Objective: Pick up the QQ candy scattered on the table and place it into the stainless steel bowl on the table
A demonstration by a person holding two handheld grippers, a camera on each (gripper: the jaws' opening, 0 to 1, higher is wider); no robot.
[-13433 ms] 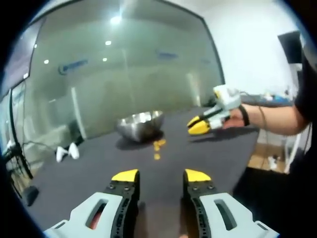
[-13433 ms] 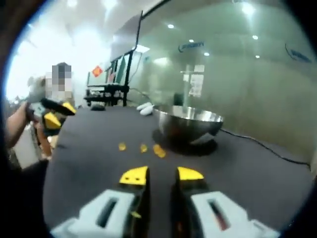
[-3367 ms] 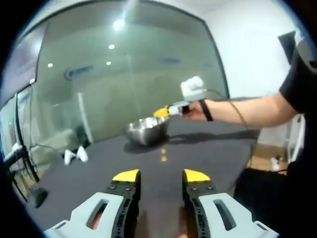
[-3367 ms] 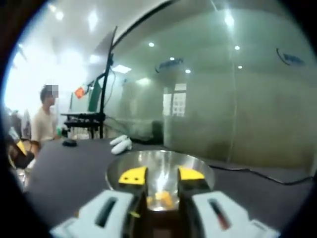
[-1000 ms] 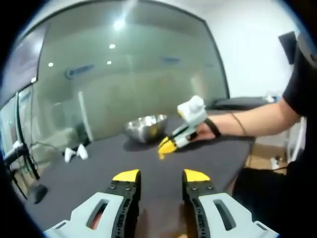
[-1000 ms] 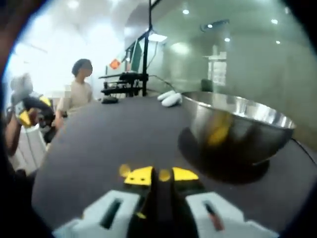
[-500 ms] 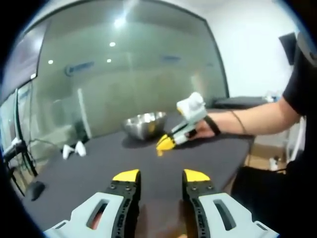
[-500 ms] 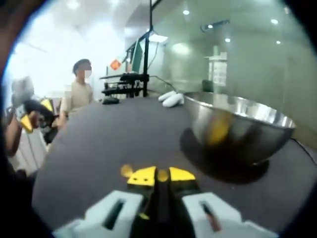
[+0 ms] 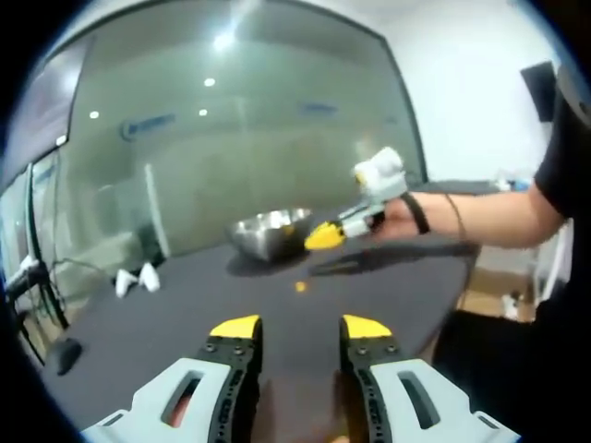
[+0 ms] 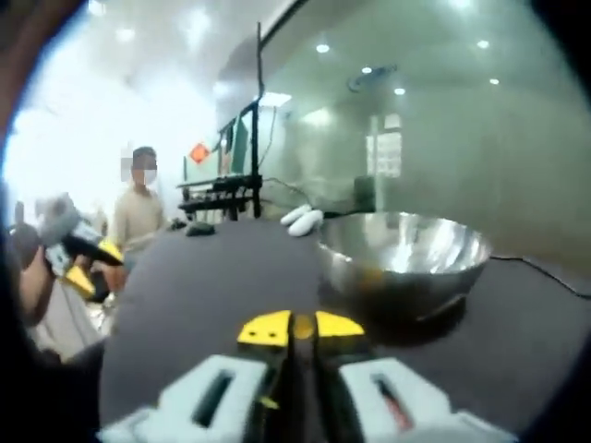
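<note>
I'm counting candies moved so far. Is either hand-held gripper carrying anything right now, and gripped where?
The right hand-held gripper pinches one small yellow QQ candy between its fingertips. The left hand-held gripper is open, holding nothing.

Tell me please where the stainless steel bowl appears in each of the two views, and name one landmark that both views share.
Left gripper view: the stainless steel bowl sits just above the middle, on the dark table, left of the right tool.
Right gripper view: the stainless steel bowl sits right of centre, beyond this view's own shut tool.
Shared landmark: the white objects on the table.
</note>
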